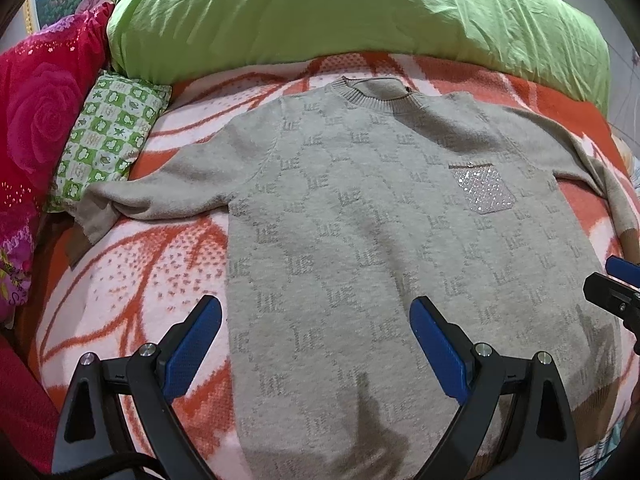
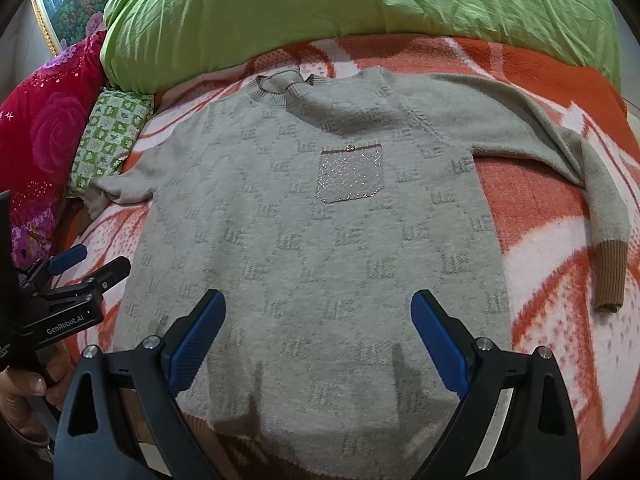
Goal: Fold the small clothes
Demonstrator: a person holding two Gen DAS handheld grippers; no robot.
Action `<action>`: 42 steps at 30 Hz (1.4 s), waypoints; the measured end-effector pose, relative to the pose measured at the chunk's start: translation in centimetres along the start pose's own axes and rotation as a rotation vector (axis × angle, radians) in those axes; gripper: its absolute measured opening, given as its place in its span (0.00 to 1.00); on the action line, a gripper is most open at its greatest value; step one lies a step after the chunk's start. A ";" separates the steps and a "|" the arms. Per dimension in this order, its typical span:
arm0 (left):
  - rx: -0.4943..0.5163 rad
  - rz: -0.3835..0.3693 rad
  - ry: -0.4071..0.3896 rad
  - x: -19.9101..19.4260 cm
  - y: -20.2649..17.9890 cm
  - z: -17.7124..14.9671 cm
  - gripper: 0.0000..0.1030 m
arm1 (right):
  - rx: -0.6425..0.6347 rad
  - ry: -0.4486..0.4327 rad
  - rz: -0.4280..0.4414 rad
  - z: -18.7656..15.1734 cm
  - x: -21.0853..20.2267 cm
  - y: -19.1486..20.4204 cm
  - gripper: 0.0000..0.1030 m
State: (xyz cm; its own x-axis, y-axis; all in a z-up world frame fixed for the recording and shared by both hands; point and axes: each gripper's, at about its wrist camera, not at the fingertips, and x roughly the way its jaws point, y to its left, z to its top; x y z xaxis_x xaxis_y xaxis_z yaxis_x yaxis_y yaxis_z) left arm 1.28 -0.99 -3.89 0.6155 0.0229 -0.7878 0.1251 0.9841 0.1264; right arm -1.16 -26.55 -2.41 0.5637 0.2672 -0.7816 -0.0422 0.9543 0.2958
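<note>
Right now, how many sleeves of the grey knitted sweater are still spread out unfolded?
2. The left sleeve reaches toward the green checked pillow; the right sleeve bends down over the orange-and-white blanket.

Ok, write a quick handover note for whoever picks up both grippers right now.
Left gripper: open, empty, over the sweater's lower left edge.
Right gripper: open, empty, above the hem.
Sweater lies flat, front up, on the orange blanket, collar toward the green duvet. Both sleeves are spread out; the right sleeve bends down toward its brown cuff.
Done: laid out flat.
Left: every fold. Probably start with the sleeves.
</note>
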 end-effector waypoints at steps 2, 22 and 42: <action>0.000 0.000 -0.001 0.0 -0.1 0.1 0.93 | 0.000 -0.003 -0.001 0.1 0.0 -0.2 0.91; -0.035 -0.012 0.047 3.0 0.2 2.5 0.93 | 0.148 -0.068 -0.172 1.9 -3.1 -9.6 0.90; -0.051 -0.048 0.151 10.9 -3.1 7.7 0.93 | 0.330 0.084 -0.356 2.5 -1.5 -25.4 0.36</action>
State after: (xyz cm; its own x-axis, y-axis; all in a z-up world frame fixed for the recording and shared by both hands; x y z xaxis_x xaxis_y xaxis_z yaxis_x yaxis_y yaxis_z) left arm 13.62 -5.12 -8.20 0.4858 -0.0016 -0.8741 0.1092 0.9923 0.0589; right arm 1.07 -51.49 -7.36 0.4265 -0.0450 -0.9034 0.4121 0.8988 0.1498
